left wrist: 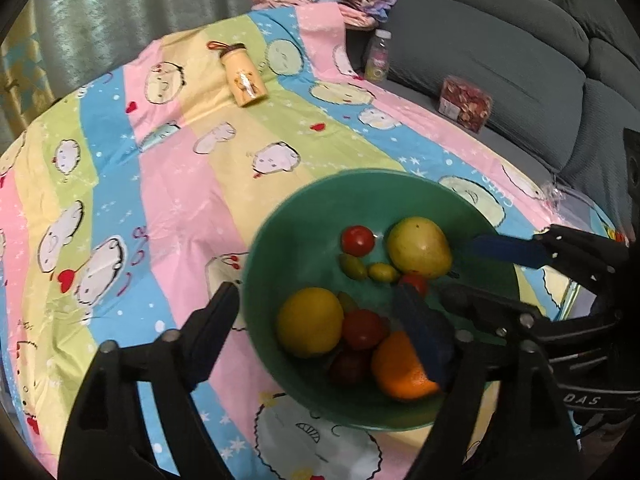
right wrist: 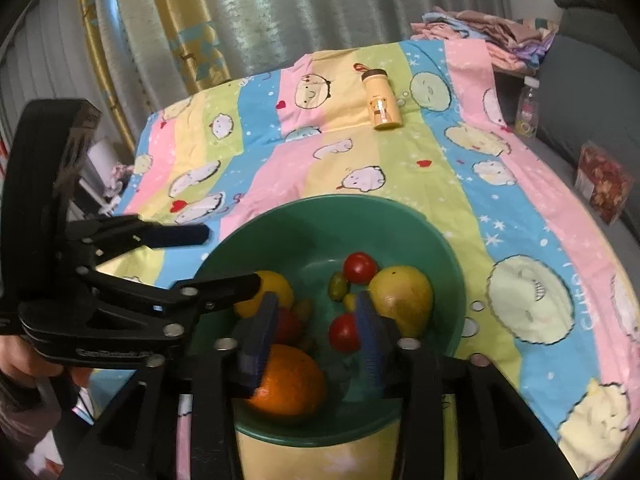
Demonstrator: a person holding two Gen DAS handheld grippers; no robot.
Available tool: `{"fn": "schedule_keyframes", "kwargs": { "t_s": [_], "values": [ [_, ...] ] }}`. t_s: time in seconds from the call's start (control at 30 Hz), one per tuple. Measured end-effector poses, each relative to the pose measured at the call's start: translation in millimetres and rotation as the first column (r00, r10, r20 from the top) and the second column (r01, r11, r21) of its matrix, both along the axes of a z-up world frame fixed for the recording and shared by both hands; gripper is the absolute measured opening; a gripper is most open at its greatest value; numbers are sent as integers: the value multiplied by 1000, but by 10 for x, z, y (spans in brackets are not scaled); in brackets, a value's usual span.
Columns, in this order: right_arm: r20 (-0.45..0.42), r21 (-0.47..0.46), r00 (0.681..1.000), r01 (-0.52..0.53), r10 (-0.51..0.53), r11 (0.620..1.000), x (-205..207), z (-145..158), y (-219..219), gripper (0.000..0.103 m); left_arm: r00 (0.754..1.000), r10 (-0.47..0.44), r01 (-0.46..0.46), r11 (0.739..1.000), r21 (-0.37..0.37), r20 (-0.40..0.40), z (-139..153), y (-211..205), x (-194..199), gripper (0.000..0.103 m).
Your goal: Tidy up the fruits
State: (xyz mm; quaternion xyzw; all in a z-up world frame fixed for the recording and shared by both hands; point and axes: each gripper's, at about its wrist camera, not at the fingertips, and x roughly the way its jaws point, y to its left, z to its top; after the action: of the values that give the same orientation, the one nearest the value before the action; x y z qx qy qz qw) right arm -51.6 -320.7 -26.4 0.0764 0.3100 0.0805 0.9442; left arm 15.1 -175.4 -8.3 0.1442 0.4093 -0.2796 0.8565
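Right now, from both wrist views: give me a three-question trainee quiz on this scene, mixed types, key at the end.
1. True or false: the yellow bottle stands upright on the striped cloth.
2. Where is the orange? A) in the green bowl B) beside the bottle C) clamped in a gripper
3. Fill in: the left gripper and the right gripper both have their jaws ____.
Key: 1 false, it lies on its side. 2 A. 3 open.
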Motion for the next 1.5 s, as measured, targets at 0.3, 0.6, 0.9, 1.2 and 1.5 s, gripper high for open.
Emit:
{"fn": "schedule_keyframes", "kwargs": {
  "t_s": [0.3,0.6,0.9,1.2,1.5],
  "values": [
    [-6,-102,999,47,-47,994,-48,224,-40,85,996,85,-86,993,-80,-22,252,281,-11,102],
    [14,-74,1000,22,-21,997,-149,398,-8,86,988,152,-155,972,-178,-32,518,464,-148,102],
    [3,-55,1000,-14,15,998,-195,400,67,86,977,195,-206,967,-152,-83,510,495,-117,102],
    [-5,-75,999,-42,41,996,-201,396,131,86,983,176,-181,976,-124,-58,555,401,-102,102],
    [0,-82,999,-38,39,996,-196,393,131,86,984,178,-178,982,-69,-18,532,332,-99,103]
  ]
}}
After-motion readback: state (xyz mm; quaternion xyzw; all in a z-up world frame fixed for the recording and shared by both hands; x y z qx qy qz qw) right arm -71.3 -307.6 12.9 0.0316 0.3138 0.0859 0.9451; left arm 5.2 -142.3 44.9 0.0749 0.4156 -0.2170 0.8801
